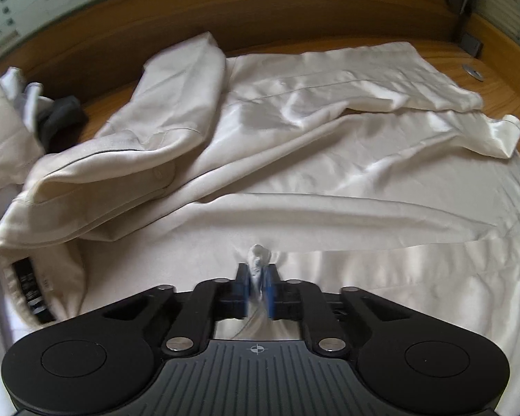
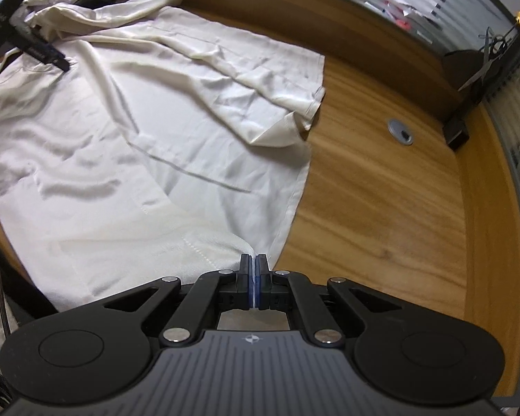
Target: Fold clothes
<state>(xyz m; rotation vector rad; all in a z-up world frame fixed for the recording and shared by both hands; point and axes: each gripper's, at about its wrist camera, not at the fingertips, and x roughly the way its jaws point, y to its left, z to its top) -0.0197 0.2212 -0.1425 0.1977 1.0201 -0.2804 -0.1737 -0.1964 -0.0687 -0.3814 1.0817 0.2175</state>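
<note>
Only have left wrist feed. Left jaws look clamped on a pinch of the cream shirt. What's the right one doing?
Observer: Right gripper is shut on the shirt hem, at the corner nearest the bare wooden table.
Operator: Anything near that corner?
Observer: A grey cable grommet sits in the table, apart from the cloth.
Operator: Is my left one visible there?
Observer: Yes, left gripper shows at the far upper left, down on the fabric.

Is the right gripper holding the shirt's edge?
Yes, the right gripper is shut on the cream shirt at its near edge.
</note>
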